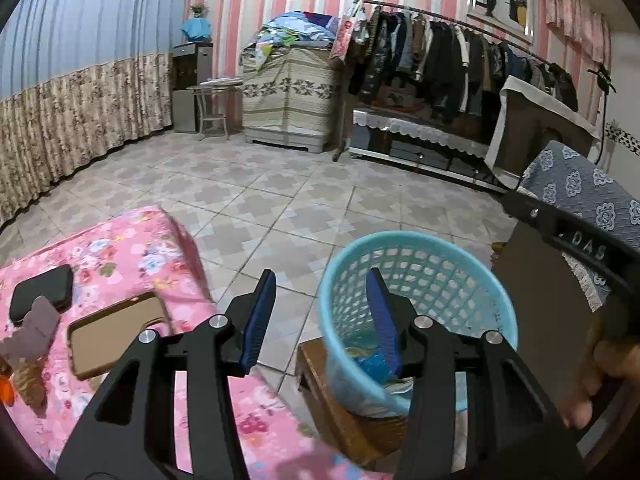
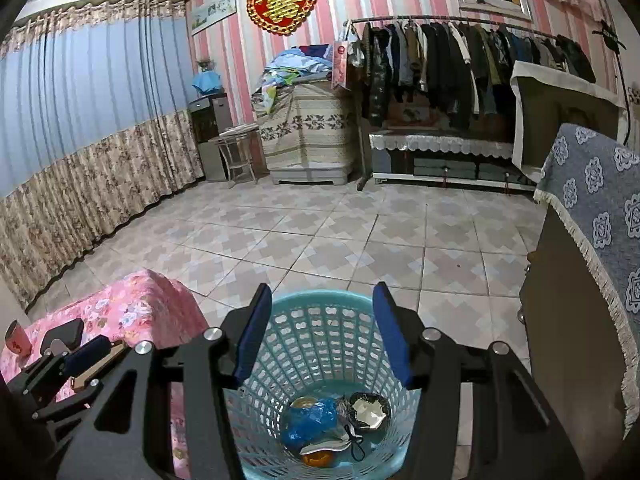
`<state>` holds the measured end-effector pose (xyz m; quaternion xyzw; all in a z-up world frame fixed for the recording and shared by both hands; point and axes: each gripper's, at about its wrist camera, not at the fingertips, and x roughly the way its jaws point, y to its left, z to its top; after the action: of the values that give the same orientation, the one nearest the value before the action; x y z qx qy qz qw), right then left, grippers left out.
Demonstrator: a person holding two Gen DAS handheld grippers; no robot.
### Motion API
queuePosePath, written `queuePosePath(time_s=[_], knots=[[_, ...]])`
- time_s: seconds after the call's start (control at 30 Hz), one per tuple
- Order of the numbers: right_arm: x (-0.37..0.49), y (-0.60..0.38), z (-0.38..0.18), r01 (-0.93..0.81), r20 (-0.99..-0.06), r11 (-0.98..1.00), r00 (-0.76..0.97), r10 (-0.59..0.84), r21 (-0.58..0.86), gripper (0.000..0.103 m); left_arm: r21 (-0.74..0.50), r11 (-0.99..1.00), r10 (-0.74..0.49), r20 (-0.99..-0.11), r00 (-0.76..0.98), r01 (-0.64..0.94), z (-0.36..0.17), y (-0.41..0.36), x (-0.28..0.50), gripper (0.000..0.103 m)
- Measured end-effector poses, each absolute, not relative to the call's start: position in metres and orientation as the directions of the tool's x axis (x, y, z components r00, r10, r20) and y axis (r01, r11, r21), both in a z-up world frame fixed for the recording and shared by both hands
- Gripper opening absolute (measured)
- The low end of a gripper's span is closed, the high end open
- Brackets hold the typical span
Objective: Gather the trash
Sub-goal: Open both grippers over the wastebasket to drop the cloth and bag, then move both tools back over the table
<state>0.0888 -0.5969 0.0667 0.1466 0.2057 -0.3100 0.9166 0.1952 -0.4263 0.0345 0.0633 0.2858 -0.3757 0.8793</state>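
Note:
A light blue mesh basket (image 1: 404, 236) stands on a low wooden stool (image 1: 332, 412) beside the bed. At its bottom lie a crumpled blue plastic bag (image 2: 308, 420), a dark foil-lined wrapper (image 2: 368, 410) and an orange scrap (image 2: 318, 458). My right gripper (image 2: 322, 332) hangs open directly over the basket (image 2: 320, 295), nothing between its blue pads. My left gripper (image 1: 320, 312) is open and empty too, at the basket's left rim, above the gap between bed and stool.
The bed's pink floral cover (image 1: 132, 248) carries a black case (image 1: 42, 292), a brown phone case (image 1: 116, 332), a brownish cloth (image 1: 36, 332) and a red cup (image 2: 16, 338). A cabinet under a blue cloth (image 2: 592, 184) stands close on the right. A person's hand (image 1: 600, 376) shows there.

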Motion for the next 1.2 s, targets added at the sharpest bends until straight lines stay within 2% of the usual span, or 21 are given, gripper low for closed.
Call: queuePosePath(time_s=[0.17,0.3,0.47,0.57,0.63,0.73,0.87,0.97,1.2], knots=[[0.11,-0.564,0.077,0.553,-0.443,0.822,0.776,-0.448,0.137,0.057,-0.076,0.767,-0.57,-0.536,0.623,0.637,0.045,-0.371,0.211,0.046],[0.138,-0.508,0.088,0.46,-0.415,0.879,0.829,-0.376,0.123,0.061,-0.054,0.828,-0.501,-0.516,0.695,0.558,0.057,-0.298,0.23,0.046],[0.18,-0.408,0.095,0.265,-0.393,0.957,0.898,-0.201,0.117,0.062,-0.002,0.904,-0.373,-0.494,0.786,0.428,0.07,-0.191,0.246,0.047],[0.205,-0.343,0.086,0.146,-0.404,0.981,0.911,-0.082,0.129,0.063,0.003,0.947,-0.281,-0.481,0.83,0.323,0.072,-0.118,0.256,0.055],[0.224,-0.3,0.075,0.063,-0.429,0.987,0.903,0.006,0.148,0.064,0.006,0.969,-0.212,-0.487,0.847,0.246,0.064,-0.073,0.266,0.056],[0.248,-0.249,0.055,-0.004,-0.467,0.992,0.882,0.062,0.124,0.066,0.013,0.986,-0.134,-0.515,0.847,0.164,0.043,-0.025,0.279,0.056],[0.272,-0.208,0.023,-0.066,-0.549,0.992,0.828,0.114,0.107,0.066,-0.034,0.993,-0.114,-0.577,0.809,0.116,0.024,0.014,0.302,0.056],[0.282,-0.202,0.007,-0.06,-0.592,0.994,0.799,0.103,0.093,0.066,-0.023,0.997,-0.076,-0.58,0.811,0.077,0.019,0.031,0.309,0.056],[0.291,-0.199,-0.002,-0.043,-0.632,0.993,0.768,0.104,0.112,0.066,-0.062,0.995,-0.104,-0.631,0.769,0.084,-0.003,0.037,0.319,0.056]])
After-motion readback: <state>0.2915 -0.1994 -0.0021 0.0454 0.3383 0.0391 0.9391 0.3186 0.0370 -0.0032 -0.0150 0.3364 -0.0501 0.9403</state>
